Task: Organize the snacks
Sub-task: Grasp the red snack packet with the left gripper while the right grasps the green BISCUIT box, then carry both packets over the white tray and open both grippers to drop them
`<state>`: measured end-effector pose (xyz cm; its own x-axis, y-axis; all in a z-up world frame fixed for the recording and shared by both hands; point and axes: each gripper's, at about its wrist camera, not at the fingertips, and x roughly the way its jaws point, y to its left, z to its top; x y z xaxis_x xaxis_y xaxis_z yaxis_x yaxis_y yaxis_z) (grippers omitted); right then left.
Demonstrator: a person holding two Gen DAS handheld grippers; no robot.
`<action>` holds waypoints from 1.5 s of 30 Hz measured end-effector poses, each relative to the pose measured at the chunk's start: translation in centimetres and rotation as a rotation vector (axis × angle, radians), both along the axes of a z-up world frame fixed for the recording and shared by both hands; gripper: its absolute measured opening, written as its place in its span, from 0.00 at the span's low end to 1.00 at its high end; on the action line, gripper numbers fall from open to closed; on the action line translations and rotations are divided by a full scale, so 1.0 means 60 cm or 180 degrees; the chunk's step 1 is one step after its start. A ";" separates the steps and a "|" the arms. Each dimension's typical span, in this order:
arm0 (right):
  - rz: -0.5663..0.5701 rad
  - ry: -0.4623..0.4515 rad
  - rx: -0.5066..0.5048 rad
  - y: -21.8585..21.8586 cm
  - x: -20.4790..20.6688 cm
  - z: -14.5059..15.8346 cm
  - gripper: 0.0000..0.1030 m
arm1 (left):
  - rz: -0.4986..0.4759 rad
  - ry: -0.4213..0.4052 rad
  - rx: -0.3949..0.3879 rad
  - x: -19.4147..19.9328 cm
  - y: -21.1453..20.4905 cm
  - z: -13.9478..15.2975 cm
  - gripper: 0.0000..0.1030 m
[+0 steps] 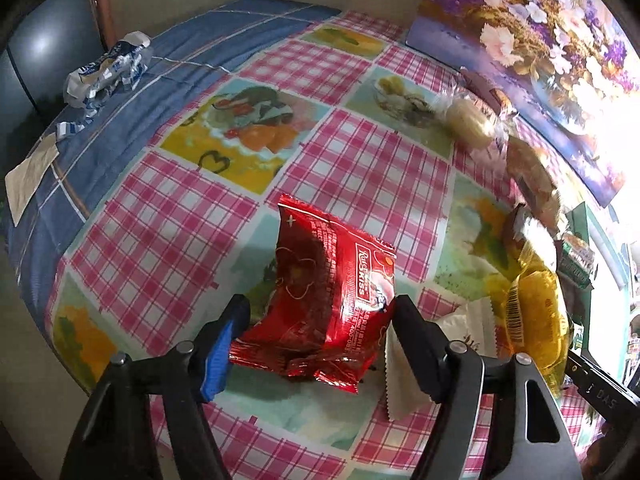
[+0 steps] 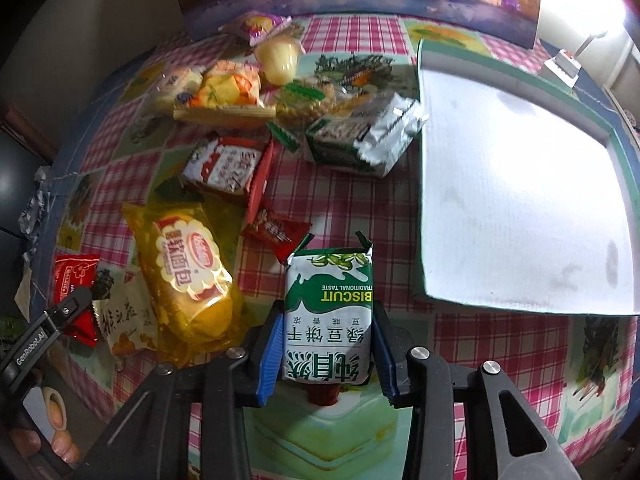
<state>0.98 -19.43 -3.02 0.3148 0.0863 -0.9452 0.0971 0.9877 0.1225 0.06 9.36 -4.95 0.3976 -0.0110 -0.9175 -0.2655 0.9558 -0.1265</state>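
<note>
Red foil snack pkt (image 1: 320, 300) crumpled, tilted on checked table (image 1: 360, 168); green-white biscuit pkt (image 2: 329, 316) upright nr white tray (image 2: 520, 184); other snacks (image 2: 224, 96) piled behind.

Checked tablecloth (image 1: 152, 240), snack packets (image 2: 224, 92) heaped, white tray (image 2: 520, 184), blue-white wrapper (image 1: 106, 72)

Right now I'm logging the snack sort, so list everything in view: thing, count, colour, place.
red packet: one, red foil, between the left pads
biscuit pack: one, green and white, clamped between the right pads
bread pack: one, yellow wrapper, left of the biscuit pack
snack pile: several, mixed colours, farther back on the cloth
white tray: one, green rim, empty, right of the pile
blue-white wrapper: one, far left edge
tablecloth: one, pink check with fruit panels
flower picture: one, purple, propped at the back
left hand-held gripper: black, blue pads
right hand-held gripper: black, blue pads
</note>
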 end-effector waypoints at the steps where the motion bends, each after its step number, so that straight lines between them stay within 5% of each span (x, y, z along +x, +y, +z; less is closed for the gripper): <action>1: -0.0007 -0.0040 0.0011 -0.001 -0.002 0.006 0.41 | 0.0007 -0.0011 -0.0002 -0.001 0.000 0.004 0.72; 11: -0.0250 -0.0489 0.0100 -0.034 -0.016 0.065 0.41 | -0.0043 -0.0125 -0.0136 0.013 -0.063 0.071 0.72; 19: -0.1072 -0.0863 -0.0265 -0.124 -0.033 0.107 0.41 | -0.0505 -0.0239 -0.0260 0.046 -0.195 0.132 0.72; 26: -0.1719 -0.0799 -0.0393 -0.217 -0.039 0.101 0.41 | -0.0931 -0.0333 -0.0364 0.069 -0.321 0.162 0.72; 36: -0.2230 -0.0550 -0.0417 -0.302 -0.057 0.059 0.42 | -0.1322 -0.0202 -0.0415 0.095 -0.458 0.125 0.72; 45: -0.2402 -0.0547 -0.0443 -0.342 -0.046 0.045 0.42 | -0.1375 -0.0136 -0.0526 0.129 -0.509 0.074 0.72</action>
